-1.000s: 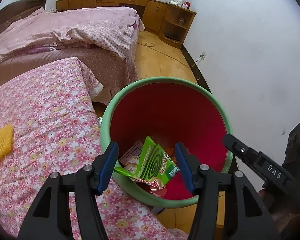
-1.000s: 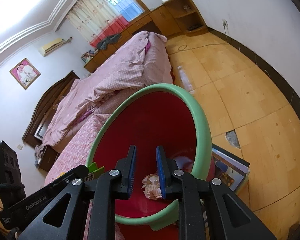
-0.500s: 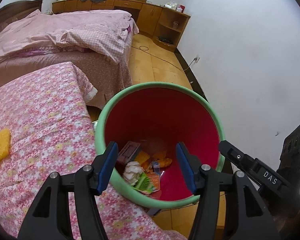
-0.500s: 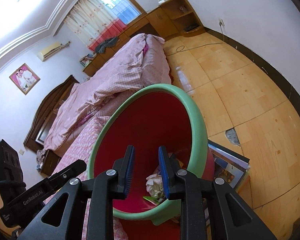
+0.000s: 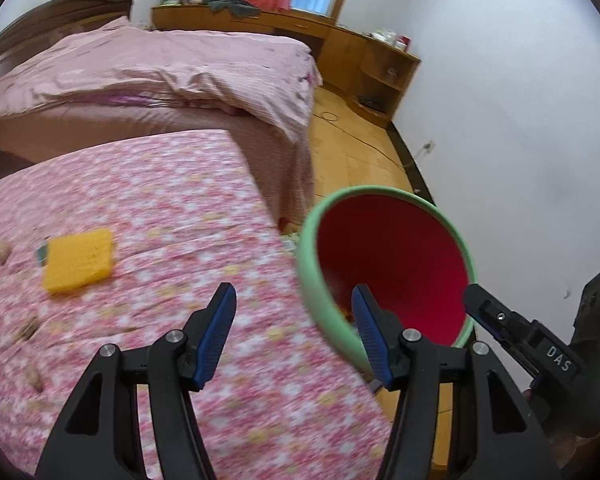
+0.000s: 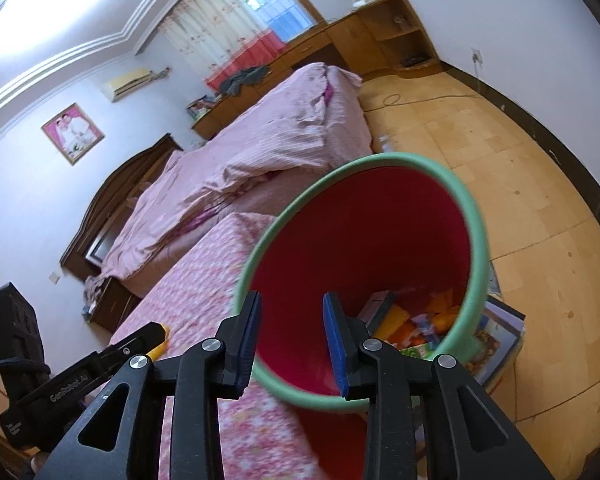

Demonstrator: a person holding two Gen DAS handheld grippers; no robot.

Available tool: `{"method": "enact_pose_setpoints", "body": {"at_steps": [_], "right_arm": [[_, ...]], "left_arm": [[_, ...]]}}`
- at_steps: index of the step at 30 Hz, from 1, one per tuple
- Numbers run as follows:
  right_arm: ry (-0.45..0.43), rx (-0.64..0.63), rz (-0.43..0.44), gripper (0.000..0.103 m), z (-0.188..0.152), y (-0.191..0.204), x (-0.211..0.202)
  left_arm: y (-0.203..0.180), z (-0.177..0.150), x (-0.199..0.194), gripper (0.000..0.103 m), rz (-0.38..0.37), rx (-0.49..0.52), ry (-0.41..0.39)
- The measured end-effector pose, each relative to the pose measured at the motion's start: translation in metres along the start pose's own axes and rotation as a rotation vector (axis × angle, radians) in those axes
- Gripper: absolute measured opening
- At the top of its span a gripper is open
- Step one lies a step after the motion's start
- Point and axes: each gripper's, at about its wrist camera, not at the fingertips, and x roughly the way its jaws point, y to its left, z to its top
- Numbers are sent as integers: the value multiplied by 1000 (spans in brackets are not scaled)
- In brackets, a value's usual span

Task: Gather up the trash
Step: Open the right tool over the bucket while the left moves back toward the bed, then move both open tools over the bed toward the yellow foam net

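Note:
A red bin with a green rim (image 5: pixel 309 276) stands on the floor against the flower-print table (image 5: pixel 172 208). My left gripper (image 5: pixel 293 296) hangs open and empty over the table's edge, just left of the rim. A yellow sponge (image 5: pixel 78 260) and small brown scraps (image 5: pixel 27 328) lie on the cloth to its left. My right gripper (image 6: pixel 292 300) hovers above the near rim of the bin (image 6: pixel 478 240), its jaws opening with nothing between them. Wrappers and boxes (image 6: pixel 416 328) lie on the bin's bottom.
Beyond the table is a bed with a pink quilt (image 5: pixel 172 68), and wooden cabinets (image 5: pixel 372 68) line the far wall. Magazines (image 6: pixel 500 332) are stacked on the wooden floor under the bin's right side. A white wall (image 5: pixel 520 140) is close on the right.
A green wrapper between the left jaws and a crumpled paper between the right jaws dropped into the bin. Both grippers drew back and swung left toward the table; the right jaws widened.

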Motion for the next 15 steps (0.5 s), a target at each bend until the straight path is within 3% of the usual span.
{"method": "enact_pose_setpoints", "body": {"at_steps": [15], "right_arm": [[80,-68,101,33,-20,67,24]], "left_arm": [[83,-23,-71,60,127,-137,-89]]}}
